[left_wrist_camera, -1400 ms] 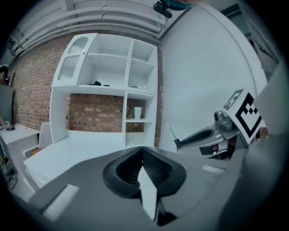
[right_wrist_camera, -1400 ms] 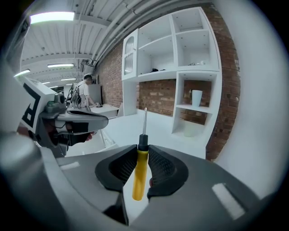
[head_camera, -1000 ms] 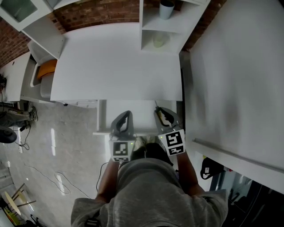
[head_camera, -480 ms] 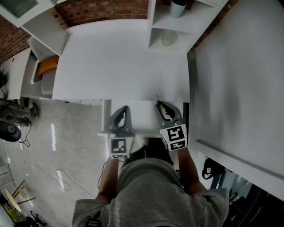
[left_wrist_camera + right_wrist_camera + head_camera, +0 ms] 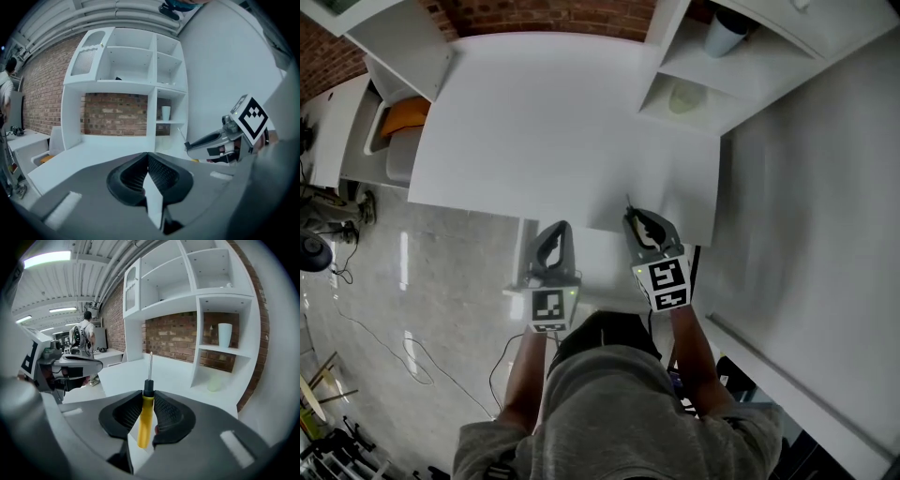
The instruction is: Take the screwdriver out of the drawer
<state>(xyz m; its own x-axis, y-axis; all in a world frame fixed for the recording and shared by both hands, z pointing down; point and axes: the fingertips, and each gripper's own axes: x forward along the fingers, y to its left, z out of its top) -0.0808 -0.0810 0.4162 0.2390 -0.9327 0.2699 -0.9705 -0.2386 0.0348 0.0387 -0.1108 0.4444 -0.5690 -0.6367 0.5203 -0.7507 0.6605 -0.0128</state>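
Observation:
A screwdriver (image 5: pixel 146 414) with a yellow handle and a thin metal shaft stands between the pads of my right gripper (image 5: pixel 149 395), which is shut on its handle, shaft pointing forward. In the head view the right gripper (image 5: pixel 636 221) hangs over the far right corner of the open white drawer (image 5: pixel 600 262), and the screwdriver's tip (image 5: pixel 629 202) reaches over the desk edge. My left gripper (image 5: pixel 560 230) is beside it over the drawer's left side. In its own view the left gripper (image 5: pixel 147 160) is shut with nothing in it, and the right gripper (image 5: pixel 193 144) shows at the right.
The white desk top (image 5: pixel 562 122) lies just ahead of both grippers. A white shelf unit at the back right holds a cup (image 5: pixel 724 33) and a pale bowl (image 5: pixel 682 96). A large white panel (image 5: pixel 806 206) closes the right side. An orange thing (image 5: pixel 398 122) sits at the far left.
Both grippers have moved forward over the drawer toward the desk edge, side by side. The screwdriver stays in the right gripper.

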